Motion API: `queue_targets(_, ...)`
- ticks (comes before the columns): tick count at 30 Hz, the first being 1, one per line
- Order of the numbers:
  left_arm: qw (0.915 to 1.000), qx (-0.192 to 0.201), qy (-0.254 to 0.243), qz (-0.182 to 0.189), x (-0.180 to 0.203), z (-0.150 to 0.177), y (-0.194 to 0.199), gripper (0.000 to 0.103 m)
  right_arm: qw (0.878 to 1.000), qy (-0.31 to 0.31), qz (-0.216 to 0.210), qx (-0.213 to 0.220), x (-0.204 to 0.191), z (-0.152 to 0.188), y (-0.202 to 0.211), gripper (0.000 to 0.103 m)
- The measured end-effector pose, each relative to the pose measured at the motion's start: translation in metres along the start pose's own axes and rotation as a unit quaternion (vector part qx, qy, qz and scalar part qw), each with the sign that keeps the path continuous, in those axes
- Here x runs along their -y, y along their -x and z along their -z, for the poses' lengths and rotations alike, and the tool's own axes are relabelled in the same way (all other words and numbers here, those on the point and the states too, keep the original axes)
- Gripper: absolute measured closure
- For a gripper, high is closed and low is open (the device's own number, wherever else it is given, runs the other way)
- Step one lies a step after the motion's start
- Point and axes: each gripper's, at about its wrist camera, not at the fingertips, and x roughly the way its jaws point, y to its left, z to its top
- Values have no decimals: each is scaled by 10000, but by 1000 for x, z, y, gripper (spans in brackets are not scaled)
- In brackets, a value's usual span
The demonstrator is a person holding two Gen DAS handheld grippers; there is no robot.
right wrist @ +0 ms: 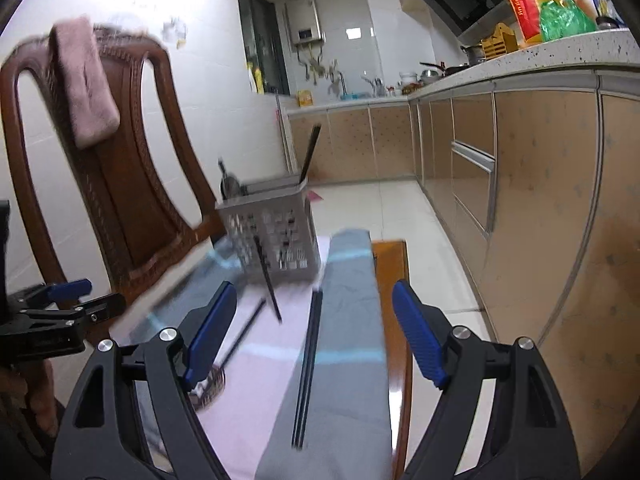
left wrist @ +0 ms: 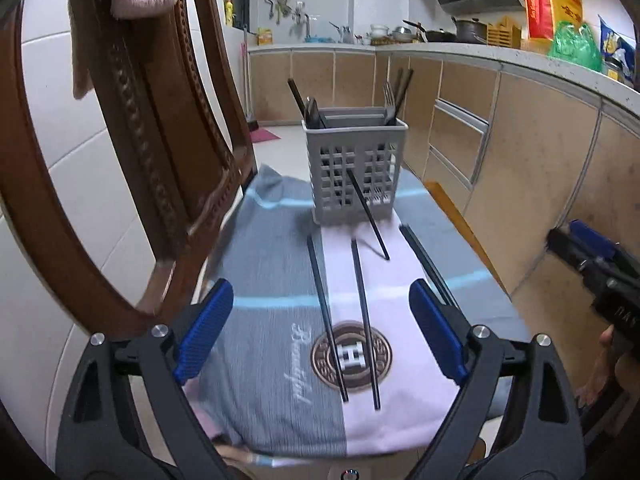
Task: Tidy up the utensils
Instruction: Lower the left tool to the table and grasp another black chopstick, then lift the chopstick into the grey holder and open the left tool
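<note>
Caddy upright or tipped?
Upright. The caddy stands flat on the cloth, utensils sticking up from its top; one chopstick leans against its front.

— Right claw (right wrist: 314,334) up front, blue pads spread wide, nothing between them but air over the cloth (right wrist: 352,320).

— And under it?

— A pair of black chopsticks (right wrist: 308,368) lying side by side along the grey strip. Further left, one chopstick (right wrist: 244,332) flat on the pink part, another (right wrist: 267,280) leaning against the grey basket (right wrist: 276,232).

— The basket's loaded?

— Dark handles poking up from it. Left claw (right wrist: 84,296) at the far left edge, beside the wooden chair (right wrist: 120,184).
</note>
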Motion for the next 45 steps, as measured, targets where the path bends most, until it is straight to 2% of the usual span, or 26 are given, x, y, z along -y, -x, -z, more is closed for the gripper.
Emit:
queue_targets(2,9999,72,-42,-61,-3,-1,3,15,9997,128,-71,-176,-9,1,-6,24)
queue_targets(4,9998,187,47,-46,-13,-12,5,15,9996,205,-109,-139,-16,-2,-4,24)
queue_targets(7,9995,195,225,-49,-26,-45,-6,16,9998,163,-112,-36,-16,-2,-2,24)
queue_targets(9,9993,61,334,135,-33,-79,-21,42,9998,0,-111,-148,-10,-2,-10,24)
queue_targets(10,9989,-90,372,287,-35,-95,-32,46,9996,-110,-135,-231,-7,-2,-14,24)
queue_targets(11,9978,-242,434,439,-36,-110,-44,63,9992,-194,-170,-293,-6,0,-18,24)
queue_targets(12,9970,-375,462,497,-34,-123,-54,75,9988,-271,-207,-355,-4,0,-22,24)
queue_targets(15,9917,-848,577,773,-28,-170,-96,75,9973,-411,-287,-537,-2,0,-36,24)
queue_targets(16,9899,-1018,619,763,-25,-178,-108,76,9968,-449,-320,-574,-1,-1,-40,24)
queue_targets(18,9818,-1373,805,1036,-17,-197,-139,85,9962,-498,-383,-599,0,-3,-46,24)
queue_targets(25,9671,-2186,1062,748,1,-217,-214,90,9940,-533,-634,-713,1,-7,-52,24)
queue_targets(31,9646,-2245,1349,294,-10,-212,-238,90,9930,-600,-720,-716,10,-5,-44,23)
queue_targets(39,9614,-2283,1529,166,-9,-202,-259,90,9917,-809,-726,-683,24,-6,-39,23)
queue_targets(40,9613,-2263,1563,152,-9,-202,-260,93,9916,-819,-732,-684,24,-6,-38,23)
queue_targets(41,9617,-2235,1579,153,-9,-203,-261,96,9915,-828,-739,-679,25,-6,-38,23)
queue_targets(45,9660,-2018,1611,147,-10,-207,-253,97,9917,-807,-739,-676,25,-6,-37,23)
